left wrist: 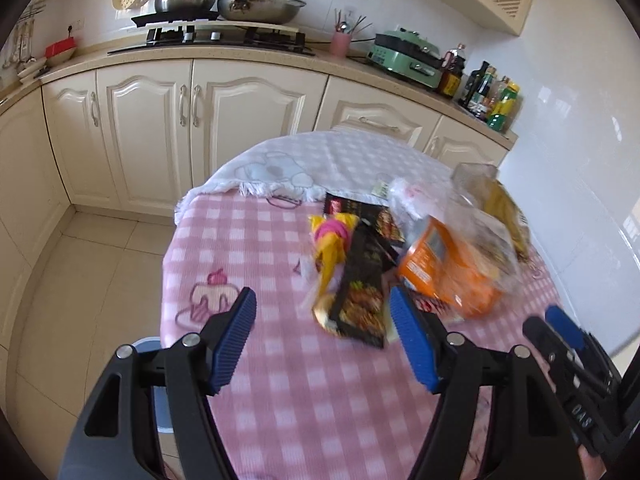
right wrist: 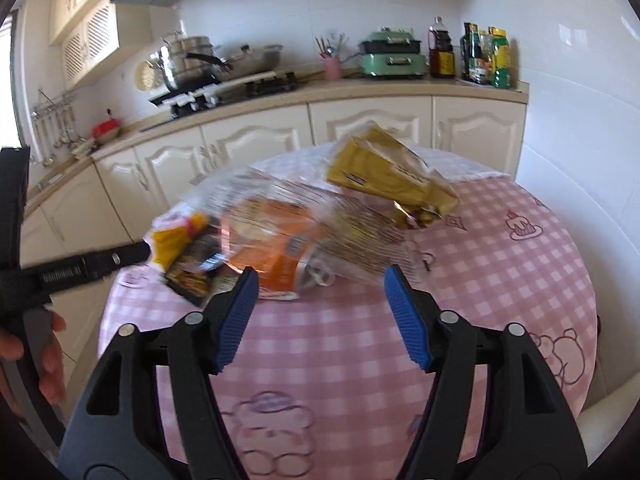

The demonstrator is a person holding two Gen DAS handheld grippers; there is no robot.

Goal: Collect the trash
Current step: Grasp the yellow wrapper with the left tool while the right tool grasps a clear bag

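Trash heaped on the pink checked counter, both my jaws spread and empty.

Left wrist view: my left gripper [left wrist: 322, 342] stands with jaws apart over the checked cloth, nothing between them. Ahead lies the trash pile [left wrist: 404, 252]: a yellow and pink wrapper [left wrist: 332, 240], a black snack packet [left wrist: 362, 292], an orange packet [left wrist: 448, 272] under clear crumpled plastic. All are motion-blurred, so I can read no print. Right wrist view: my right gripper [right wrist: 318, 316] has jaws wide, empty, just short of the clear plastic bag [right wrist: 340, 216] over the orange packet; a mustard-yellow bag [right wrist: 384, 172] lies behind, its label unreadable.
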